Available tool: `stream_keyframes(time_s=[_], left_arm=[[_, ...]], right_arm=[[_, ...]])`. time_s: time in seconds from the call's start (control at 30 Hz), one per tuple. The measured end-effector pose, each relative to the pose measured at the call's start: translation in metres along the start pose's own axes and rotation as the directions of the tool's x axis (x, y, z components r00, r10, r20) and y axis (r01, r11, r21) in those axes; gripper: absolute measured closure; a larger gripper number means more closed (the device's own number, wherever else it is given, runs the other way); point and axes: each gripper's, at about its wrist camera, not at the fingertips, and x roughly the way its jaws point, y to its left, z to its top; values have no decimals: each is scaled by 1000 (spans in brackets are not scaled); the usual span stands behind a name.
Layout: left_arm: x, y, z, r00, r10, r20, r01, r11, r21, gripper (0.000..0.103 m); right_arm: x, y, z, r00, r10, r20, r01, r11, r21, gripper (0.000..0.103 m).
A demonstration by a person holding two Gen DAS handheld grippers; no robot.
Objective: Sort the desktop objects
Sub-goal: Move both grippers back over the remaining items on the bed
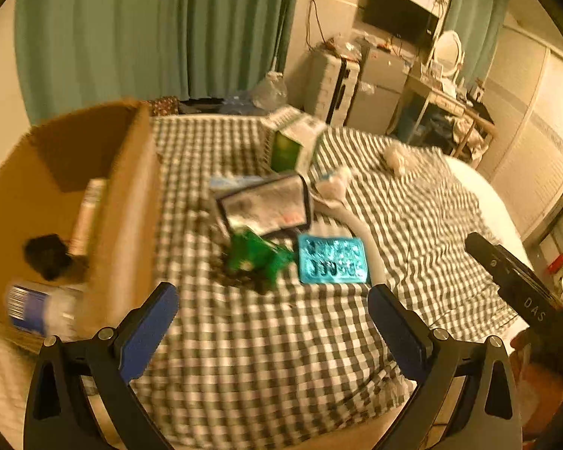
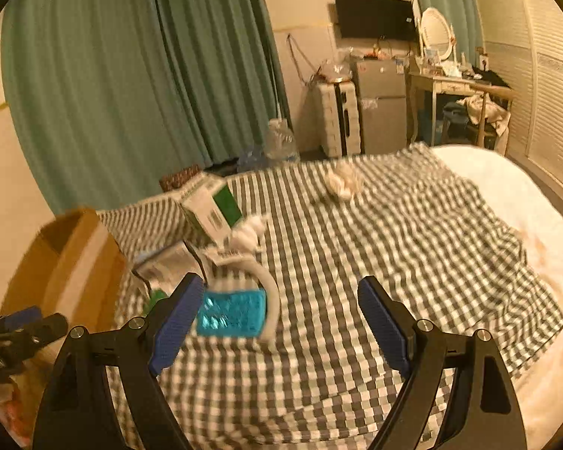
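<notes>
On the checkered cloth (image 1: 244, 356) lie a teal blister pack (image 1: 332, 258), a green packet (image 1: 257, 258), a silvery pouch with a dark rim (image 1: 266, 206) and a white and green carton (image 1: 294, 142). My left gripper (image 1: 274, 311) hovers open just short of the green packet and the blister pack, nothing between its blue pads. My right gripper (image 2: 277, 307) is open too; the teal blister pack (image 2: 231, 313) lies just beyond its left finger (image 2: 176, 318). The carton (image 2: 214, 208) stands further back. A crumpled white wad (image 2: 343, 182) lies far off.
A cardboard box (image 1: 127, 202) stands at the left, holding a tube, a dark lump and a blue-labelled bottle (image 1: 37, 307). A white curved band (image 2: 268, 288) lies by the blister pack. The cloth covers a white bed (image 2: 506, 187); curtains, a fridge and a desk stand behind.
</notes>
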Motion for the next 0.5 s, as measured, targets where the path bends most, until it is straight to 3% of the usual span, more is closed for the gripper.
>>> stream_keyframes(time_s=[0.1, 0.23, 0.37, 0.5], left_arm=[[34, -14, -7, 1000, 19, -20, -18, 1000, 20, 0], [68, -15, -11, 997, 78, -3, -78, 997, 25, 0], [100, -4, -9, 988, 151, 8, -152, 988, 24, 0], [119, 8, -7, 984, 178, 22, -178, 984, 17, 0]], right_arm=[[19, -3, -9, 999, 21, -50, -23, 999, -36, 36], [34, -2, -18, 998, 31, -57, -36, 996, -80, 36], [60, -8, -28, 991, 61, -119, -66, 997, -42, 36], [86, -7, -29, 986, 66, -153, -77, 995, -67, 40]])
